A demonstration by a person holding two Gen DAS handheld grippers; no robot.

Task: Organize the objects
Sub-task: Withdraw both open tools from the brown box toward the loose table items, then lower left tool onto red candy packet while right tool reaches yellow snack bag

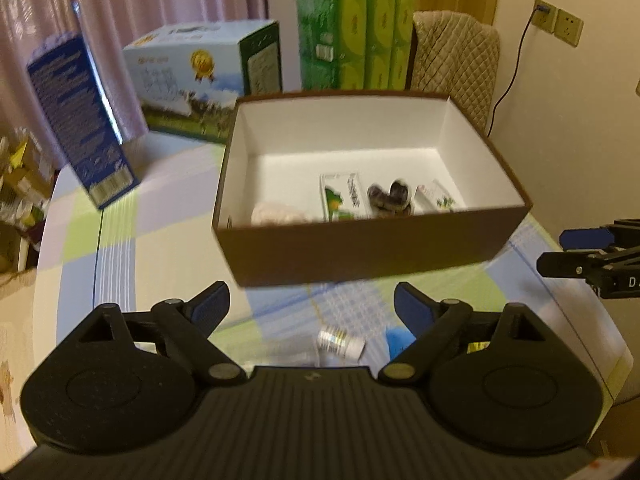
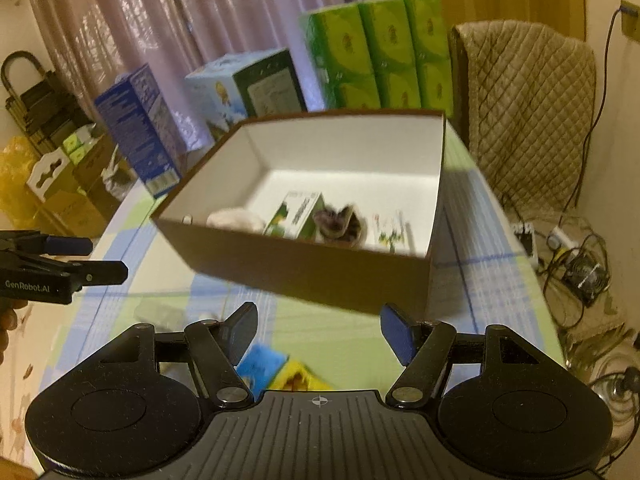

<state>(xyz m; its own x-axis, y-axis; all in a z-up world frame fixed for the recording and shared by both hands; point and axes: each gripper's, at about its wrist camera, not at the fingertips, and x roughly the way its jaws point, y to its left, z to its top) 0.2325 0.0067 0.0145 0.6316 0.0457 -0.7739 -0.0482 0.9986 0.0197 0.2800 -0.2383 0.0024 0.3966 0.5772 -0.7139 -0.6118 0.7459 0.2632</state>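
Observation:
A brown box with a white inside (image 1: 360, 248) (image 2: 304, 276) stands on the checked tablecloth. It holds a green-and-white carton (image 1: 344, 198) (image 2: 298, 216), a dark furry item (image 1: 390, 196) (image 2: 340, 222), a small white packet (image 1: 438, 196) (image 2: 390, 228) and a pale soft lump (image 1: 276, 212) (image 2: 236, 218). My left gripper (image 1: 312, 308) is open just short of the box's front wall, above a light bulb (image 1: 340, 342) lying on the cloth. My right gripper (image 2: 318, 332) is open too, over a blue and yellow flat object (image 2: 280, 372).
A dark blue carton (image 1: 80, 120) (image 2: 140, 132), a light blue printed box (image 1: 192, 80) (image 2: 240, 84) and a green tissue pack (image 1: 356, 36) (image 2: 380, 48) stand behind the box. A quilted chair back (image 1: 456, 60) (image 2: 528, 112) is at the right. Cables lie on the floor (image 2: 576, 264).

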